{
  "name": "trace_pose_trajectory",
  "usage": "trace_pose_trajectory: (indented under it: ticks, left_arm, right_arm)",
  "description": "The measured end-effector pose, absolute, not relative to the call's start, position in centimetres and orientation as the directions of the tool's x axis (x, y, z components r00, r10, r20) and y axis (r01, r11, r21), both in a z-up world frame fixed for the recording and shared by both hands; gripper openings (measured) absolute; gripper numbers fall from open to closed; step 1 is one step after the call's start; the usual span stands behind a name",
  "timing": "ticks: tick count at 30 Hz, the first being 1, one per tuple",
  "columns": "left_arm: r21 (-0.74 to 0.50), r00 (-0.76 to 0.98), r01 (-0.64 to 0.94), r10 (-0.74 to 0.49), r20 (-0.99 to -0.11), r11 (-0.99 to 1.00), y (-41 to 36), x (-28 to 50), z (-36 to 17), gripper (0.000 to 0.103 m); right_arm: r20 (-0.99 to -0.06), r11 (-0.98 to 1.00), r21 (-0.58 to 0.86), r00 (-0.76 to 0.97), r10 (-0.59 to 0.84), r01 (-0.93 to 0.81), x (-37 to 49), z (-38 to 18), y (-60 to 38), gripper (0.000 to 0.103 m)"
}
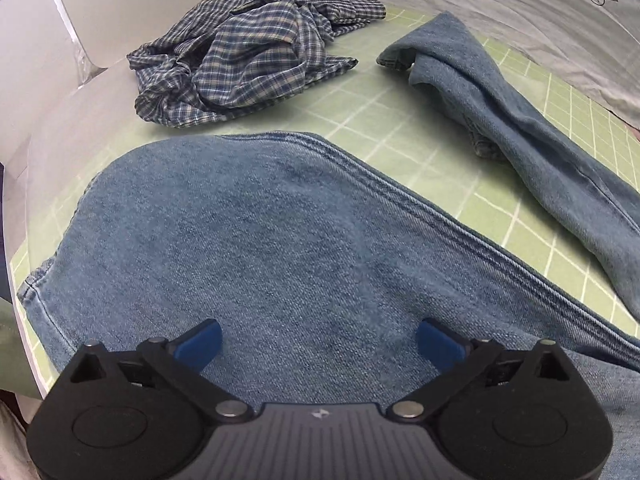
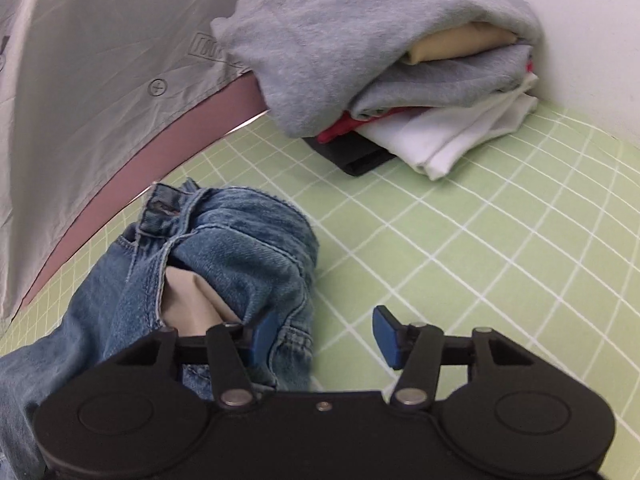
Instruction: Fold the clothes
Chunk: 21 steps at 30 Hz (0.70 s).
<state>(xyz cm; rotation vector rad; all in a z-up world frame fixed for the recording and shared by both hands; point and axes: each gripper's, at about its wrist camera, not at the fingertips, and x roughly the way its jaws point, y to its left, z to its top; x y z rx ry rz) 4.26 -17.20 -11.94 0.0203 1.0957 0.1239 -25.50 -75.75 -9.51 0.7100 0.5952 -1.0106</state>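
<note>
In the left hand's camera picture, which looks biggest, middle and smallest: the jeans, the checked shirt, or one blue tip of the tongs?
1. The jeans: they fill most of the picture, though they lie closest to the camera.
2. The checked shirt, crumpled further back, so its true size is unsure.
3. A blue tip of the left tongs, smallest even up close.

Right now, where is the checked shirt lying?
In the left wrist view the checked shirt lies crumpled at the far left of the green grid mat, beyond the jeans.

Staged folding station: gridded green mat [image 1: 400, 120], grey backdrop sheet [image 2: 100, 80]
</note>
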Motion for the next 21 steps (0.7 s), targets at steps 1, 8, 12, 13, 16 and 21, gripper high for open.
trace_pose_trajectory:
  ticks: [1, 8, 12, 13, 16, 21]
  left_arm:
    - [0.066, 0.446, -0.102, 0.105, -0.889, 0.993, -17.0, 4.2, -12.0, 0.103]
    - [0.026, 0.430, -0.135, 0.083, -0.899, 0.990, -16.4, 4.5, -12.1, 0.103]
    - [0.026, 0.440, -0.136, 0.084, -0.894, 0.990, -16.5, 4.4, -12.2, 0.103]
    - [0.026, 0.442, -0.136, 0.084, -0.893, 0.990, -16.5, 4.4, -12.2, 0.103]
    - [0.026, 0.450, -0.134, 0.084, -0.889, 0.991, -16.5, 4.3, -12.2, 0.103]
    - [0.025, 0.461, -0.129, 0.082, -0.884, 0.991, -16.6, 4.1, -12.2, 0.103]
  right_arm:
    - [-0.732, 0.365, 0.251, 0.423, -0.534, 0.896, -24.9, -9.7, -75.9, 0.051]
    - [-0.750, 0.376, 0.254, 0.427, -0.505, 0.891, -22.8, -11.1, -76.9, 0.056]
    - [-0.751, 0.390, 0.255, 0.435, -0.497, 0.885, -22.4, -11.2, -76.9, 0.056]
    - [-0.749, 0.397, 0.265, 0.447, -0.489, 0.879, -22.4, -11.3, -76.9, 0.049]
    - [-0.743, 0.410, 0.293, 0.475, -0.471, 0.864, -22.4, -11.3, -77.0, 0.033]
    - [-0.737, 0.388, 0.255, 0.438, -0.516, 0.886, -23.1, -10.7, -76.1, 0.017]
